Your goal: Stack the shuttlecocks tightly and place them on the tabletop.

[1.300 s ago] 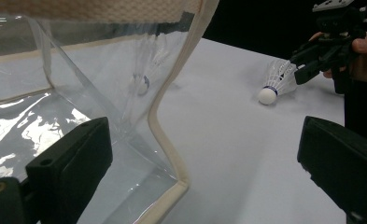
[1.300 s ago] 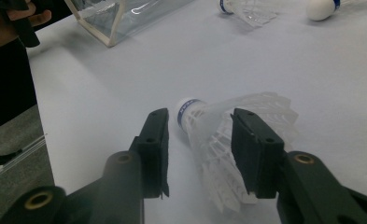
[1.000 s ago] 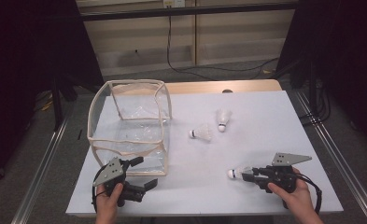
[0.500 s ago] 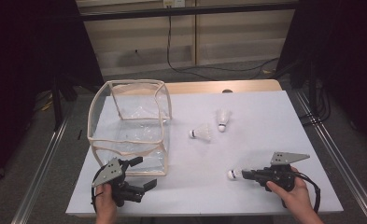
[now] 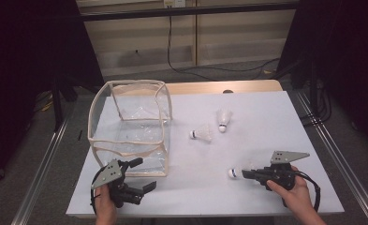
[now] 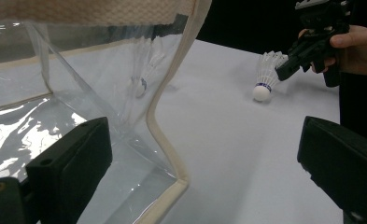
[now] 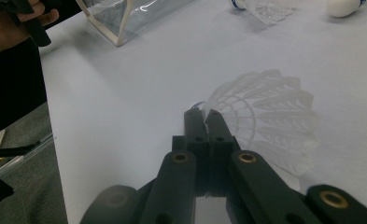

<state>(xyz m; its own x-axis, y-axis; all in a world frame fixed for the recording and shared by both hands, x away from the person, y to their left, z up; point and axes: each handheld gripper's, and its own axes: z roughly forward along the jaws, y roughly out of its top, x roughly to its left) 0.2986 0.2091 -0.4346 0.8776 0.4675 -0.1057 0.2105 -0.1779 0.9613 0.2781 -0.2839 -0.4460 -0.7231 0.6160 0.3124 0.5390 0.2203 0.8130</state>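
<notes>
The table [image 5: 266, 117] is bright and evenly lit from above, while the room around it, from 9 to 3 o'clock, is very dark. Shadows are soft and small. The clear bag [image 6: 78, 93] shines with white glare. Close black jaws look blurry at 6 o'clock.

Two more shuttlecocks lie on the white table [image 5: 266, 117], well apart from the near edge: one shuttlecock on its side [image 5: 201, 134], the other just beyond it [image 5: 224, 119], cork toward the near side. A black cable [image 5: 205, 65] trails across the floor behind.
</notes>
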